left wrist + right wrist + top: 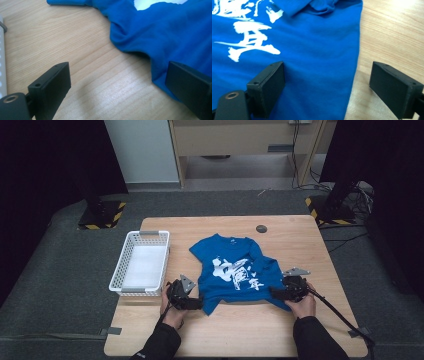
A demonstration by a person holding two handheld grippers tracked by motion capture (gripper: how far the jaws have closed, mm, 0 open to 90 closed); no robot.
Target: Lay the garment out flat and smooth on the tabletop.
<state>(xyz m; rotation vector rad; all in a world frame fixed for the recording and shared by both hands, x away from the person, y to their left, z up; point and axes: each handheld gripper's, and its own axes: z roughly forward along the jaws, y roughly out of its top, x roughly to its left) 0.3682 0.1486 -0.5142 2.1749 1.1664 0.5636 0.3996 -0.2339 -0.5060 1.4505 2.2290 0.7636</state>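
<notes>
A blue T-shirt [232, 270] with a white print lies crumpled on the middle of the wooden table [250, 330]. My left gripper [197, 303] rests at the shirt's near left corner. In the left gripper view its jaws [117, 75] stand wide open over bare wood, and the shirt's hem [160, 50] reaches the right jaw. My right gripper [276, 293] is at the shirt's near right corner. It is open too, with its jaws [327, 72] straddling the side edge of the shirt [312, 50]: one over the cloth, the other over the wood. Nothing is pinched.
A white plastic basket [142, 262] stands at the table's left side, close to my left hand; its rim [2, 62] also shows in the left gripper view. A small dark disc [261, 228] sits near the far edge. Bare wood lies in front of the shirt.
</notes>
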